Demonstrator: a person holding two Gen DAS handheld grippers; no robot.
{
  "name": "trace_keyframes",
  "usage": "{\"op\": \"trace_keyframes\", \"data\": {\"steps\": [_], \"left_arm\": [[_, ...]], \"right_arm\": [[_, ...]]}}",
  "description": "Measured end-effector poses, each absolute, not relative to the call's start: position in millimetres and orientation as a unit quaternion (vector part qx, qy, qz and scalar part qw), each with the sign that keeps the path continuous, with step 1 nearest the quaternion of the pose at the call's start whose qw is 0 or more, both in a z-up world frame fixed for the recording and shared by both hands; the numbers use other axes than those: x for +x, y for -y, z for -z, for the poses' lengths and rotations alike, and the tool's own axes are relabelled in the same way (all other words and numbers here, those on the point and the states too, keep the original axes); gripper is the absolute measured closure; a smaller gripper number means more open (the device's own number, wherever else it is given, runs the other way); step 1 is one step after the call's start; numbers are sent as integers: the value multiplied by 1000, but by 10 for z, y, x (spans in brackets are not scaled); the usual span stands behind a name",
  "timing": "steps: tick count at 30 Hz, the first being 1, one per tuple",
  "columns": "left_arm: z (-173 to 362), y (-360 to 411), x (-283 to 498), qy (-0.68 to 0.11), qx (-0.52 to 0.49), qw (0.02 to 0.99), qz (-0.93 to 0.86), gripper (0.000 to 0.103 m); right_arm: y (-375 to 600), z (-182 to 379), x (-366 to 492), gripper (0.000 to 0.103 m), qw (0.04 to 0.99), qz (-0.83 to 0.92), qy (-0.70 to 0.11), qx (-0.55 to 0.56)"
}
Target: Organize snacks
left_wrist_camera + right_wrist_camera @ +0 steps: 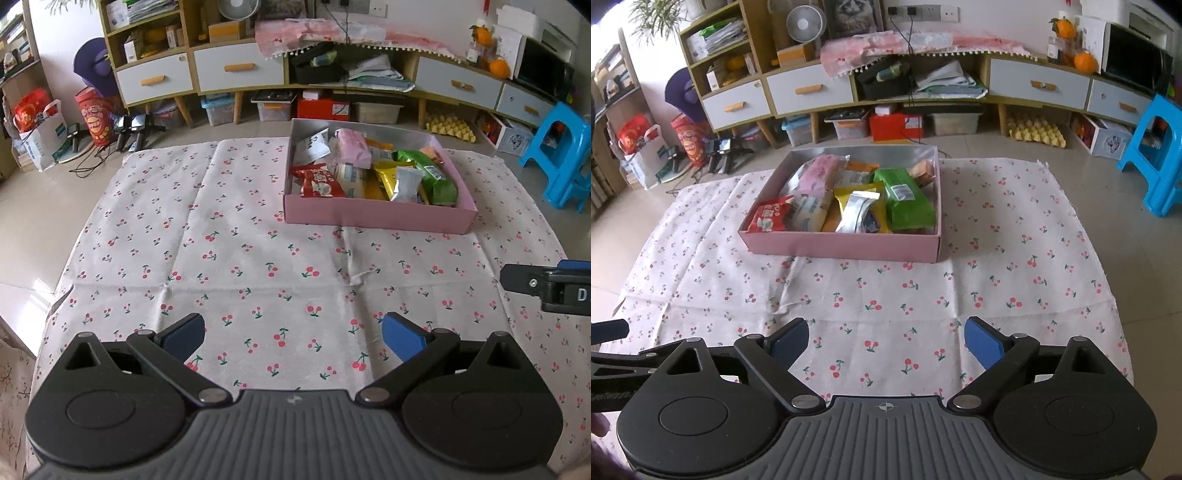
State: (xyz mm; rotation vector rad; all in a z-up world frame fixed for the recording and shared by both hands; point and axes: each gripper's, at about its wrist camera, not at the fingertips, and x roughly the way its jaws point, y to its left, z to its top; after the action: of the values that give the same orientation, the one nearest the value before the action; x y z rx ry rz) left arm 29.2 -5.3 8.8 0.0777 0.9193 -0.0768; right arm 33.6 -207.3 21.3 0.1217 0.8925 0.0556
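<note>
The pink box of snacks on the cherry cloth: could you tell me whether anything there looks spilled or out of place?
Nothing has spilled. The packets lie jumbled and overlapping, but all sit inside the pink box. The cherry cloth around it holds no stray snacks, only fold creases.

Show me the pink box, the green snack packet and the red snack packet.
pink box (842,246), right wrist view, near front wall.
green snack packet (905,201), right wrist view, middle of wrapper.
red snack packet (768,219), right wrist view, wrapper face.

tiled floor (1015,147), long drawer cabinet (1038,86), blue stool (1160,155)
</note>
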Motion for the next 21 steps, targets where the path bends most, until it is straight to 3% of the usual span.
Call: {"op": "trace_keyframes", "data": {"steps": [21], "left_arm": [[-76, 80, 278, -445, 47, 894, 36, 1]], "right_arm": [[2048, -164, 348, 9, 894, -31, -444, 58]]}}
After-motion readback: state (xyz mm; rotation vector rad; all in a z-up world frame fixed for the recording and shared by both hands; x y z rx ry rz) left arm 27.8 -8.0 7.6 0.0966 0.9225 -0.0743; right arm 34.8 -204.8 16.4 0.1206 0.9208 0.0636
